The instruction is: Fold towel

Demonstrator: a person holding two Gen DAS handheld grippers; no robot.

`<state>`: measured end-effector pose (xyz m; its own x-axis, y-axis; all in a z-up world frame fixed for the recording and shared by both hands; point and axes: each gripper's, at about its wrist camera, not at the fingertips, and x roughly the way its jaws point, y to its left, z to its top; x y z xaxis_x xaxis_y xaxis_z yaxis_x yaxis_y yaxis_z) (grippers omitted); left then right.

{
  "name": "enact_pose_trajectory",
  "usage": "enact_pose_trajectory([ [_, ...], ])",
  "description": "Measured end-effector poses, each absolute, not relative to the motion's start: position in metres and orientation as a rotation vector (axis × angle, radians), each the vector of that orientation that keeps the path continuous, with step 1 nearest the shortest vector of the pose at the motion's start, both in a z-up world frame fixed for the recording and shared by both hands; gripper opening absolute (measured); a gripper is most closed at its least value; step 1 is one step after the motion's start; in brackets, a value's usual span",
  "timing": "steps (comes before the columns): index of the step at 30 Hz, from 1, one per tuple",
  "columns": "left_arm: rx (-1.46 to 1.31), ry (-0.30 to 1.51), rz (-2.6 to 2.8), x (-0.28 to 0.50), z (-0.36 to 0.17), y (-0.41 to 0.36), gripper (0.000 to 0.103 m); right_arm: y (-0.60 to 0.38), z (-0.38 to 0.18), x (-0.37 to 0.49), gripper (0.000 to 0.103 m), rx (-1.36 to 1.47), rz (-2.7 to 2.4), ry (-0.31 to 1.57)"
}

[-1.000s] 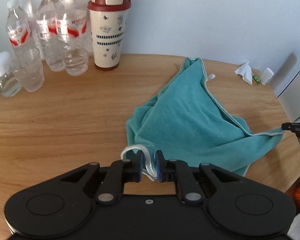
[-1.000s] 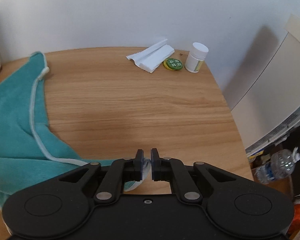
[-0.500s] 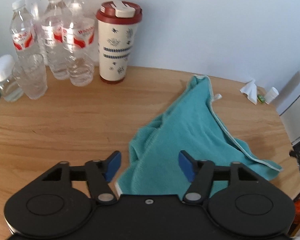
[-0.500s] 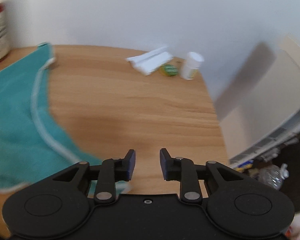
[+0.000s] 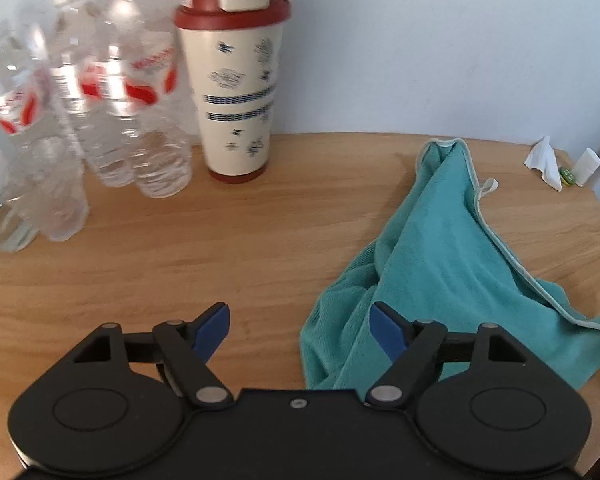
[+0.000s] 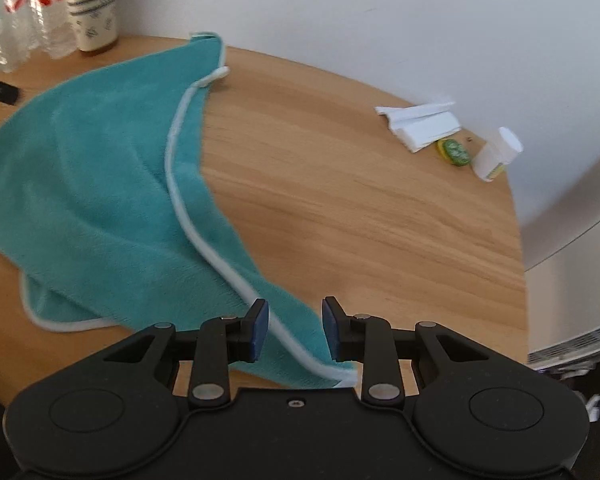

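Left wrist view shows the left gripper [image 5: 300, 330] with its blue-padded fingers [image 5: 212, 330] spread wide and nothing between them, hovering over the wooden tabletop [image 5: 180, 248]. Its left finger stands over bare wood, its right finger over the near edge of the teal towel [image 5: 452, 264]. That towel lies loosely bunched in a rough triangle, one corner reaching toward the wall. Left of the towel, at the back, stands a cream tumbler [image 5: 236, 92] with a red lid, and beyond it a blurred cluster of clear water bottles [image 5: 112, 92].

Right wrist view shows the right gripper [image 6: 293, 330] parted too, holding nothing, with the towel's near corner and white piping [image 6: 188, 216] lying between and below its fingers. Right of the towel, by the wall, lie folded white paper [image 6: 424, 122], a green cap [image 6: 454, 151] and a small white bottle [image 6: 496, 154].
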<state>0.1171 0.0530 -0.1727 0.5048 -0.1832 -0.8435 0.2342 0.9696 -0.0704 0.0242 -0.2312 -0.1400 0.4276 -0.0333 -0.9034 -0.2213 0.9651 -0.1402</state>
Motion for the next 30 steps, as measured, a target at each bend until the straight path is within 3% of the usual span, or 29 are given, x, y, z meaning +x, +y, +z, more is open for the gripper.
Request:
enact_pose_trajectory([
  [10,0.156,0.974,-0.338,0.142,-0.195,0.028,0.079,-0.229,-0.167,0.016,0.034,-0.393,0.17,1.186],
  [11,0.155,0.984,-0.35,0.145,-0.198,0.029,0.079,-0.231,-0.169,0.019,0.029,-0.376,0.15,1.203],
  [12,0.145,1.0,-0.361,0.148,-0.201,0.03,0.078,-0.233,-0.172,0.022,0.01,-0.357,0.131,1.219],
  [13,0.139,1.007,-0.367,0.15,-0.203,0.03,0.078,-0.237,-0.172,0.025,0.004,-0.32,0.119,1.232],
  [14,0.128,1.013,-0.381,0.151,-0.205,0.031,0.072,-0.24,-0.173,0.028,0.004,-0.287,0.108,1.243],
  [18,0.104,1.043,-0.471,0.153,-0.21,0.028,0.029,-0.25,-0.163,0.032,0.003,-0.254,0.059,1.206],
  [21,0.094,1.037,-0.481,0.15,-0.207,0.025,0.015,-0.26,-0.148,0.038,0.003,-0.213,0.003,1.153],
  [24,0.087,1.025,-0.464,0.147,-0.202,0.028,0.002,-0.27,-0.13,0.046,0.003,-0.188,-0.039,1.088],
  [30,0.105,1.035,-0.407,0.131,-0.193,0.045,0.002,-0.273,-0.112,0.067,0.003,-0.225,-0.087,1.0],
])
